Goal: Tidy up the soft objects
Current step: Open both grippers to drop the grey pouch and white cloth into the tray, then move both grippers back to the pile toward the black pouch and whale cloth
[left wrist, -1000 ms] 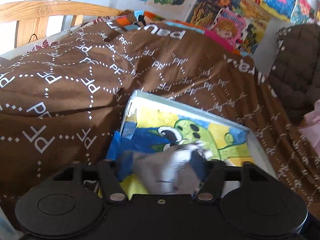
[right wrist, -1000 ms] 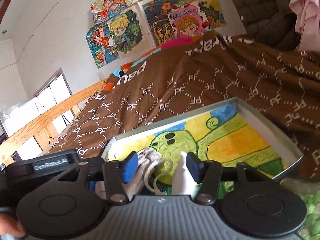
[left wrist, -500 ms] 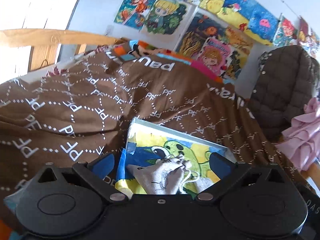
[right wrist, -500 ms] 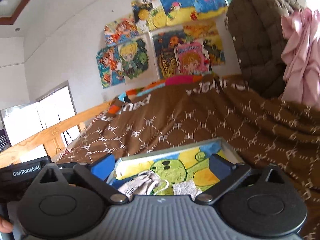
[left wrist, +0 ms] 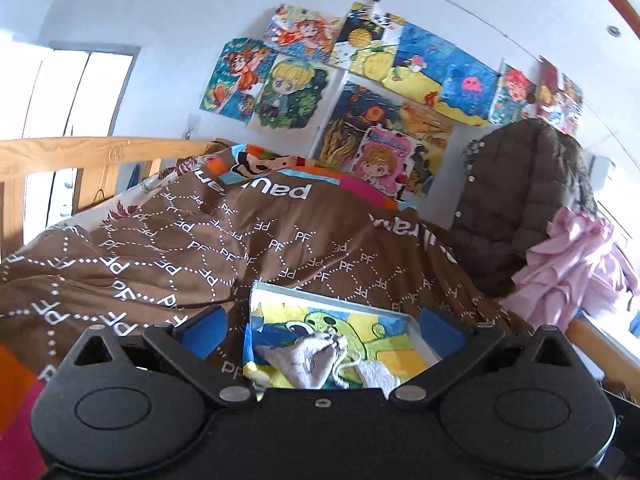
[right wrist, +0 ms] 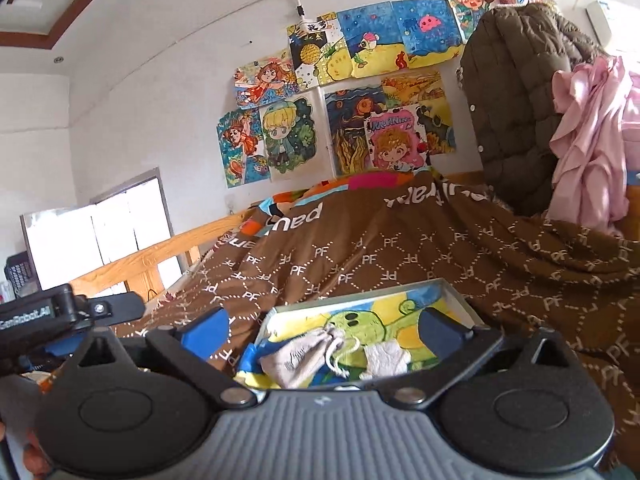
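A shallow box (left wrist: 320, 293) (right wrist: 360, 298) lined with a green cartoon drawing lies on the brown bedspread. Inside it rest a grey drawstring pouch (left wrist: 308, 360) (right wrist: 300, 354) and a small white cloth (left wrist: 378, 376) (right wrist: 386, 356), side by side. My left gripper (left wrist: 322, 326) is open, its blue pads spread wide, pulled back above the box with nothing between them. My right gripper (right wrist: 322, 326) is open too, wide and empty, the box and both soft items lying beyond it. The left gripper's body shows at the left edge of the right wrist view.
The brown bedspread (left wrist: 240, 248) covers the bed, with a wooden bed rail (left wrist: 100, 152) on the left. A quilted dark jacket (left wrist: 520, 200) and pink clothing (left wrist: 572, 260) hang at the right. Drawings (left wrist: 360, 80) cover the wall behind.
Both grippers opened wide, let go of the pouch and the white cloth in the box, and drew back and up. The box now looks smaller and farther off.
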Action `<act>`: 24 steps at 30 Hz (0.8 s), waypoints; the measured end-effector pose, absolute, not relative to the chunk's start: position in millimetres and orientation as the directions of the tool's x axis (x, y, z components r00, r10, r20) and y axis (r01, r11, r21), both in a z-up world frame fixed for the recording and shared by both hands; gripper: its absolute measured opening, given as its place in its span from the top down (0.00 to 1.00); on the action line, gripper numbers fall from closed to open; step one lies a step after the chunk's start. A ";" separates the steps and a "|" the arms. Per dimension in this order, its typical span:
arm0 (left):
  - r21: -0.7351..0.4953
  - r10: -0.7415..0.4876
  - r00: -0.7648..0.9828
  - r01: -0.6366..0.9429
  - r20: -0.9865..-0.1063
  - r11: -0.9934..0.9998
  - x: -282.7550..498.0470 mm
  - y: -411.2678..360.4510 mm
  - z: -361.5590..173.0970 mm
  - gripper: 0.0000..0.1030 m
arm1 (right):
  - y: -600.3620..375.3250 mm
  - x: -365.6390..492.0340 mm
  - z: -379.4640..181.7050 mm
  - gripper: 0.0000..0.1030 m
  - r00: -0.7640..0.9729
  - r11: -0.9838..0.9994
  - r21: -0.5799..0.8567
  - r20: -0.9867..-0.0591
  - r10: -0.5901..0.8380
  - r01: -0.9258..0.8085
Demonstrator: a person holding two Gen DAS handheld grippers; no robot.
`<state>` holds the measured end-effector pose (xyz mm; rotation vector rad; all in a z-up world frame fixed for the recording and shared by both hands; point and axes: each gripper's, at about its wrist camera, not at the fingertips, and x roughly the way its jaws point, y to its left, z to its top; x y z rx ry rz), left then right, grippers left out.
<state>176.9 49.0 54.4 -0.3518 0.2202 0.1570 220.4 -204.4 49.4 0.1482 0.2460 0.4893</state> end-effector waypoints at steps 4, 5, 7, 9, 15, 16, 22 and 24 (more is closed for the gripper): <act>-0.312 0.102 0.965 -0.177 -0.243 0.933 148.5 45.2 49.3 0.01 | -212.1 193.5 45.6 0.00 0.869 0.884 0.187 -0.185 0.459 -0.427; -0.307 0.098 0.964 -0.174 -0.248 0.935 141.6 45.8 47.1 0.01 | -214.3 185.8 43.6 0.00 0.875 0.890 0.180 -0.182 0.450 -0.420; -0.293 0.089 0.962 -0.166 -0.259 0.942 129.5 46.1 42.1 0.01 | -219.2 171.5 39.0 0.00 0.887 0.900 0.166 -0.174 0.428 -0.402; -0.278 0.084 0.959 -0.161 -0.269 0.947 120.1 47.1 37.2 0.01 | -224.7 156.3 34.0 0.00 0.896 0.908 0.167 -0.168 0.411 -0.385; -0.271 0.059 0.954 -0.142 -0.293 0.952 101.2 47.1 23.5 0.01 | -239.3 121.0 21.9 0.00 0.897 0.916 0.193 -0.209 0.389 -0.352; -0.271 0.048 0.953 -0.134 -0.300 0.953 98.7 46.2 20.9 0.01 | -240.7 117.5 20.2 0.00 0.894 0.917 0.202 -0.229 0.386 -0.344; -0.259 -0.003 0.942 -0.090 -0.336 0.962 88.7 38.9 5.2 0.01 | -238.8 96.9 12.7 0.00 0.877 0.932 0.171 -0.318 0.359 -0.319; -0.250 -0.022 0.933 -0.073 -0.358 0.966 86.3 35.9 -1.6 0.01 | -231.7 90.6 9.0 0.00 0.880 0.948 0.126 -0.352 0.318 -0.292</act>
